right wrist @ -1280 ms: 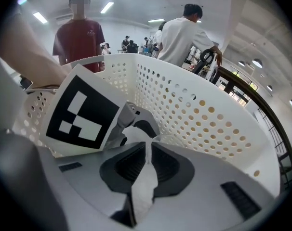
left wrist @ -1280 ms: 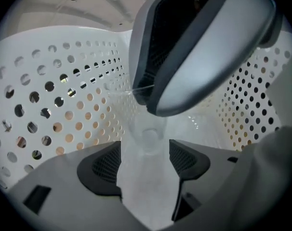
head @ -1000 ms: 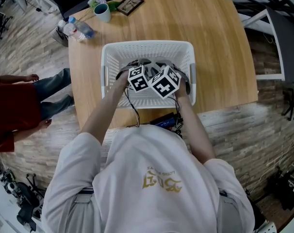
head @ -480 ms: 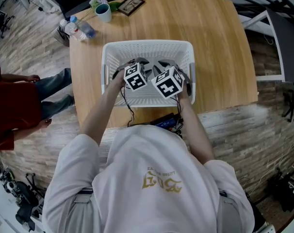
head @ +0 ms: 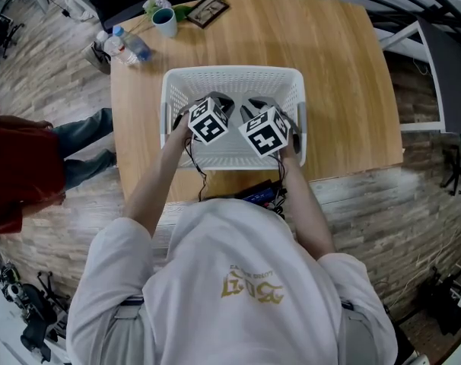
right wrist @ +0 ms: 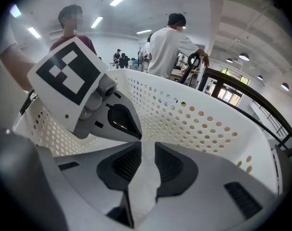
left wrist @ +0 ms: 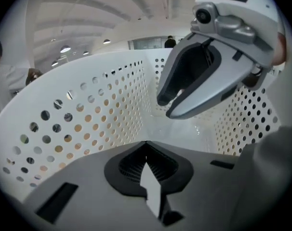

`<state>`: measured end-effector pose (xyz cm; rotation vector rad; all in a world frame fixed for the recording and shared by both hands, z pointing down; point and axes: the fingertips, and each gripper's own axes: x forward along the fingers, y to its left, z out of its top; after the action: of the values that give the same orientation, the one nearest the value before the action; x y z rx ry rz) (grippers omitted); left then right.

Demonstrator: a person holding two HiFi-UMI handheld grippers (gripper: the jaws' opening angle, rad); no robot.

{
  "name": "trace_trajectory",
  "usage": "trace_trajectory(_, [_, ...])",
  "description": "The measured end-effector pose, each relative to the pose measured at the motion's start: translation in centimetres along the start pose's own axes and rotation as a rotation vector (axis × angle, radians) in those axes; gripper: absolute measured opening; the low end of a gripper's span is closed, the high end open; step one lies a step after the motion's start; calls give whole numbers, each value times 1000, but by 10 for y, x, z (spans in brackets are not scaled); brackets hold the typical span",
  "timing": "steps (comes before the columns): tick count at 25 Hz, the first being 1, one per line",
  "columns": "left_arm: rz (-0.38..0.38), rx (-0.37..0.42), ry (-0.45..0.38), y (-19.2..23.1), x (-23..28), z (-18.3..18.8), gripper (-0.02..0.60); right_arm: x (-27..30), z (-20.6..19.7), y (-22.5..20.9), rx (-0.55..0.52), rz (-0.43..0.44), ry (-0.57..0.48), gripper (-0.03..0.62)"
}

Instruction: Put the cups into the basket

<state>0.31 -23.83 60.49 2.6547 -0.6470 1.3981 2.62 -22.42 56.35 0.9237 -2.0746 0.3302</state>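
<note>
Nearest, a white shirt [head: 215, 265] with a gold print, bent over the near edge of a wooden table [head: 344, 74], both forearms stretched forward. Holds both grippers side by side inside a white perforated basket [head: 230, 72] at the table's middle, both tilted downward, marker cubes uppermost. On the left gripper [left wrist: 146, 150], jaws just closed, pads meeting in a tight seam, nothing plainly caught there, only a thin white sliver behind the seam, too unclear to name. On the right gripper [right wrist: 146, 153], just beside it, jaws narrow, pressed from both sides on a crumpled-looking white strip [right wrist: 142, 191]; cannot tell whether a cup's wall. Basket floor beneath both grippers hidden from above; cannot tell whether anything lies there. Farther off, toward the table's far left corner and well apart from the basket, one cup [head: 163, 21] standing upright, with a framed picture [head: 204, 8] just to its right and a water bottle [head: 128, 46] lying at the left edge. Off the table's left side, a person in a red top [head: 14, 181]. Farthest, beyond the basket wall in the right gripper view, people [right wrist: 167, 47] standing in a bright hall.
</note>
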Motion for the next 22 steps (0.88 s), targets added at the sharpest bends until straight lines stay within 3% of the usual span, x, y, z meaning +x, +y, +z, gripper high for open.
trace_trajectory(8, [44, -52, -121, 7, -25, 24, 8, -2, 2, 2, 56, 53, -13, 95])
trace_trajectory(16, [105, -99, -201, 16, -43, 36, 8, -5, 9, -3, 70, 6, -39, 93])
trace_trajectory(22, [117, -137, -238, 13, -54, 38, 8, -17, 16, -14, 110, -49, -115, 17])
